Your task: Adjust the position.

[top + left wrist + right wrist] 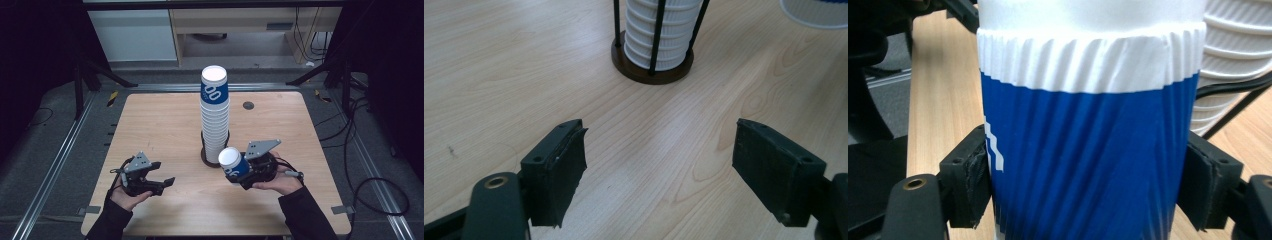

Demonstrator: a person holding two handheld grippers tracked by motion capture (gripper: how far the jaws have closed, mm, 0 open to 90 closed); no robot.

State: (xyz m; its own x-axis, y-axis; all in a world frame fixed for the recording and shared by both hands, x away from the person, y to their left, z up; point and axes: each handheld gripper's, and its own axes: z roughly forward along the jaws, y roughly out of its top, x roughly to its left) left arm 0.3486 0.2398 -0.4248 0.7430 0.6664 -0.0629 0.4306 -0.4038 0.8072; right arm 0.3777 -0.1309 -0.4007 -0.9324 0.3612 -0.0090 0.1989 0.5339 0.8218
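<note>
High view: cup (233, 163) sits in the right tongs (239, 172), tipped on its side, white end toward the stack (215, 117), just in front and right of the holder (206, 156). Right gripper view: both pads press the blue ribbed wall of the cup (1088, 165) from opposite sides, below the white band; the clamp looks firm, mid-body, probably so the thin wall does not buckle at the rim. Judgement: a single cup, apart from the stack, carried low over the worktop (165, 125).

Stack stands upright inside the holder's black rods, rising well above them; a sideways knock up high could tip it, so the cup is best moved away low and to the near side.

Left tongs (159, 184) rest empty at near left, jaws spread wide with nothing between. Left gripper view: bare wood lies ahead of the pads (555, 172), with the holder base (651, 70) farther off.

Room: left half and near centre of the worktop are open. Right hand (280, 182) is near the right front corner; the edge is close there. A small dark disc (248, 105) lies far right, well apart.
</note>
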